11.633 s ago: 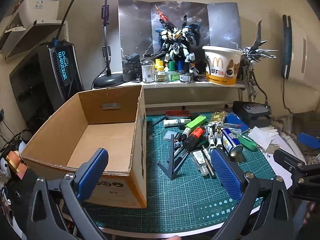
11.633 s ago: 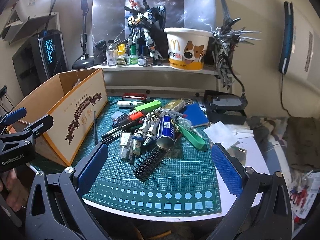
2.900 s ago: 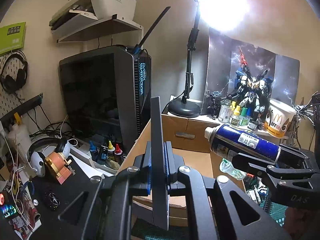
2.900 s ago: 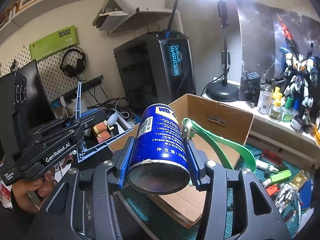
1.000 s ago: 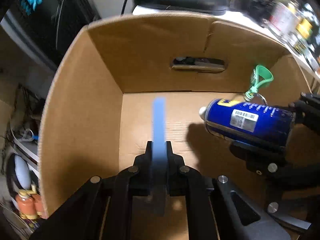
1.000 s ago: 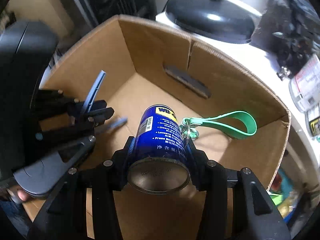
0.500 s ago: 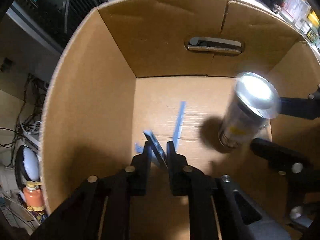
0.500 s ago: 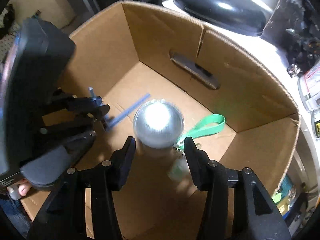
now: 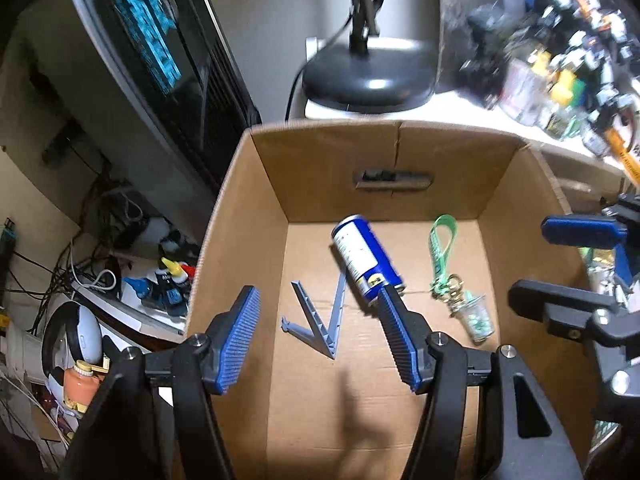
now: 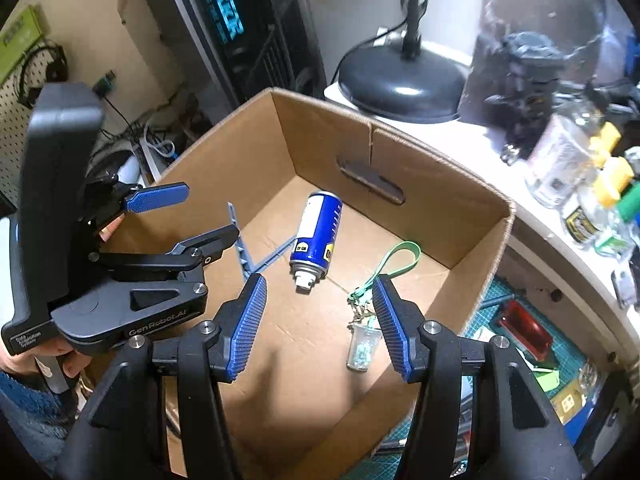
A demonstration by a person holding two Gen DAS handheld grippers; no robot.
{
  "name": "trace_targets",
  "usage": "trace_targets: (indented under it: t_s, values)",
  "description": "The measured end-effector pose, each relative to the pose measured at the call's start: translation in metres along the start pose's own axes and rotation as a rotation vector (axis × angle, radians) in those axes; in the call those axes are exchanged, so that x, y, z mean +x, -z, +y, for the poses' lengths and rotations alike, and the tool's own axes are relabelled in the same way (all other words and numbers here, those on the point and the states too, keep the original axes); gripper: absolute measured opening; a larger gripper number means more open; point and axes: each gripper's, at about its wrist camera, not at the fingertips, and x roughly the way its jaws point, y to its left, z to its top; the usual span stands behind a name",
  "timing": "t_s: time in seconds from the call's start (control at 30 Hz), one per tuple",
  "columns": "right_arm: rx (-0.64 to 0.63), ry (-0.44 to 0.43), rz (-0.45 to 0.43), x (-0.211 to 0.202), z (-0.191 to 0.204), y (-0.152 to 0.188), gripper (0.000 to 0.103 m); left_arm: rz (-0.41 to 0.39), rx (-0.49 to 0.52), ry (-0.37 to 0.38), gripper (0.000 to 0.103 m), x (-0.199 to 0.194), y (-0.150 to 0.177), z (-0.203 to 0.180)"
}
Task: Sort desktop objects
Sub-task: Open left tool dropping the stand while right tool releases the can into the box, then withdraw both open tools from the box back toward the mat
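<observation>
Right wrist view: "GenRobot.AI" marks the left gripper (image 10: 188, 216), spread and empty like the right gripper (image 10: 318, 320).

White raised lettering reading "GenRobot.AI" runs along the black body of the left tongs (image 10: 208, 224), seen from the right wrist camera. Small white print on its handle end is too tiny to read. The blue spray can (image 10: 316, 236) lying in the cardboard box (image 10: 480, 240) carries a yellow logo patch and a white label, both blurred. Glowing cyan letters on the black computer tower (image 9: 144, 40) are smeared and unreadable.
</observation>
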Motion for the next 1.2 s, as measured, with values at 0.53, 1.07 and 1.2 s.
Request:
trace_targets:
  t_s: [0.53,1.07,1.2]
  values:
    - [-0.046,0.027,-0.191,-0.085,0.043,0.016,0.053,-0.234,0.008,0.007,0.062,-0.064,0.004,0.008]
    - [-0.074,0.068,-0.373,-0.169,0.076,0.069,0.058,-0.433,-0.002,-0.05,0.062,-0.143,0.047,-0.011]
    - [-0.078,0.076,-0.48,-0.185,0.081,0.087,0.059,-0.505,-0.017,-0.085,0.078,-0.159,0.063,-0.014]
